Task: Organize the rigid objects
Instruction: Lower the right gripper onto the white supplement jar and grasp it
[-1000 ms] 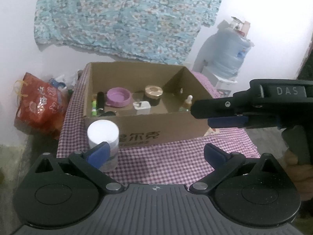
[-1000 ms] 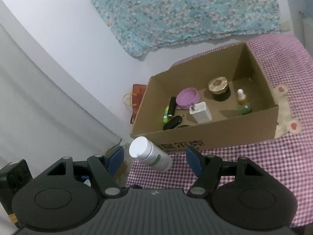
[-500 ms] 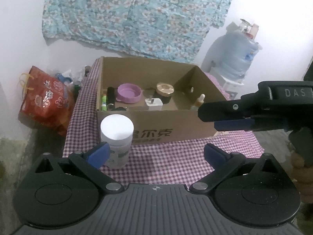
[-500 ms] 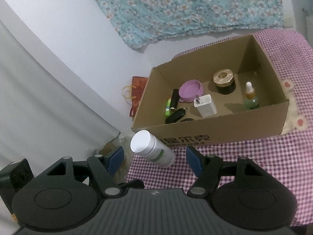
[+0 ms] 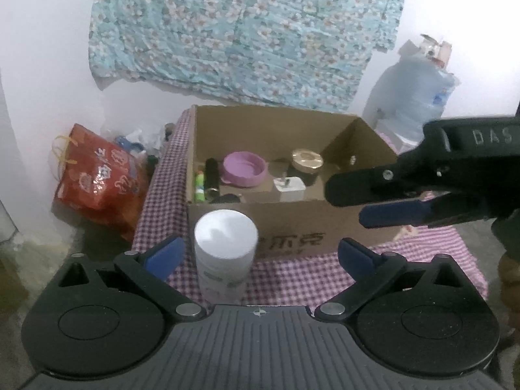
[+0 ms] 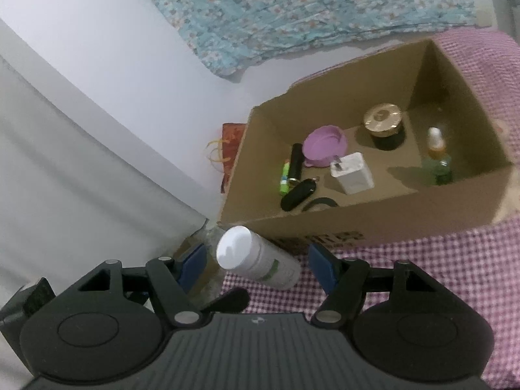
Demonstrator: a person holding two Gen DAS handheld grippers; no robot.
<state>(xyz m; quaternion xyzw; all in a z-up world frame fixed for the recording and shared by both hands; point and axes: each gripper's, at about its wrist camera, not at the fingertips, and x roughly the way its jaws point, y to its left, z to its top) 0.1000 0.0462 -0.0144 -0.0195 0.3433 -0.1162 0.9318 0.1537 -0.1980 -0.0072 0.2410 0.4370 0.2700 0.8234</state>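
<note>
My left gripper (image 5: pixel 258 256) and right gripper (image 6: pixel 256 265) both gape wide around the white pill bottle (image 5: pixel 225 253) standing before the cardboard box (image 5: pixel 292 224). Bump it, and it may tip over.

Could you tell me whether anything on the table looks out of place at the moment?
Yes: the white-capped bottle stands alone on the checked tablecloth, outside the cardboard box's front left corner, while the other small items sit inside the box. Nothing looks spilled or damaged.
</note>
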